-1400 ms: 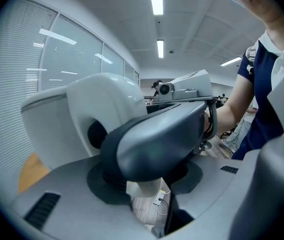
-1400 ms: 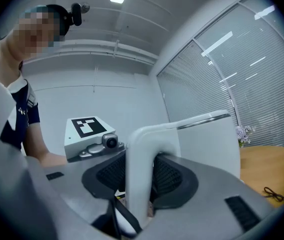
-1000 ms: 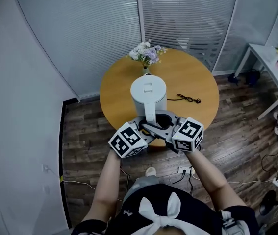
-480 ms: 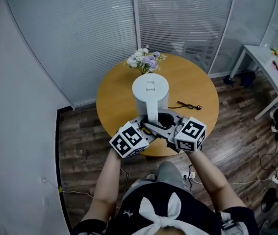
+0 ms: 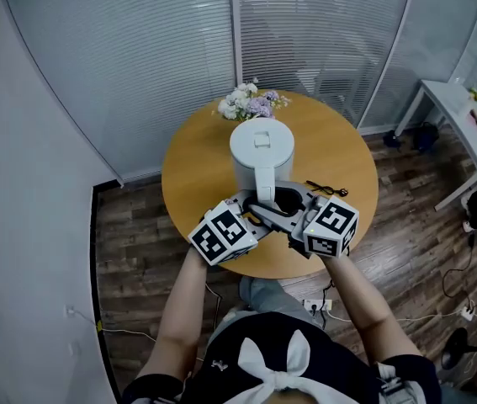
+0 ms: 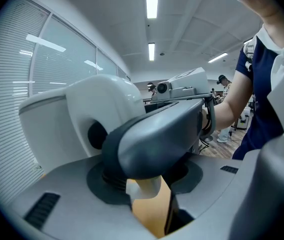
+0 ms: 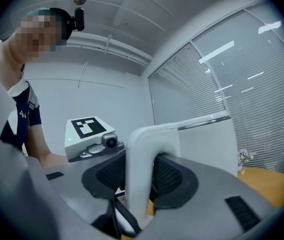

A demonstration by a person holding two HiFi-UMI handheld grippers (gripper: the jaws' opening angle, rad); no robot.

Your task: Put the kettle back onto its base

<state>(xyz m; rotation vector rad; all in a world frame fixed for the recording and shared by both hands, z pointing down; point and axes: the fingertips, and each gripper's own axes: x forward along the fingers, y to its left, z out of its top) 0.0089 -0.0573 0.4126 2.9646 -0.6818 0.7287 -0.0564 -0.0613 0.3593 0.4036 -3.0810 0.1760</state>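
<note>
A white kettle (image 5: pixel 261 154) stands upright over the round wooden table (image 5: pixel 196 167), its handle (image 5: pixel 265 202) facing me. My right gripper (image 5: pixel 284 217) comes in from the right. In the right gripper view its black mesh pads press both sides of the white handle (image 7: pixel 139 169). My left gripper (image 5: pixel 251 213) reaches the same handle from the left. In the left gripper view the right gripper's grey finger (image 6: pixel 152 139) lies across the jaws and hides the pads, so the grip there is unclear. The kettle's base is not visible.
A vase of flowers (image 5: pixel 251 103) stands at the table's far edge, just behind the kettle. A black cable with a plug (image 5: pixel 326 189) lies on the table right of the kettle. A white desk (image 5: pixel 461 108) is at the far right, and glass walls with blinds are behind.
Both grippers and the kettle have moved together away from the table's near edge, further in toward the flowers. Neither gripper has changed its hold.
</note>
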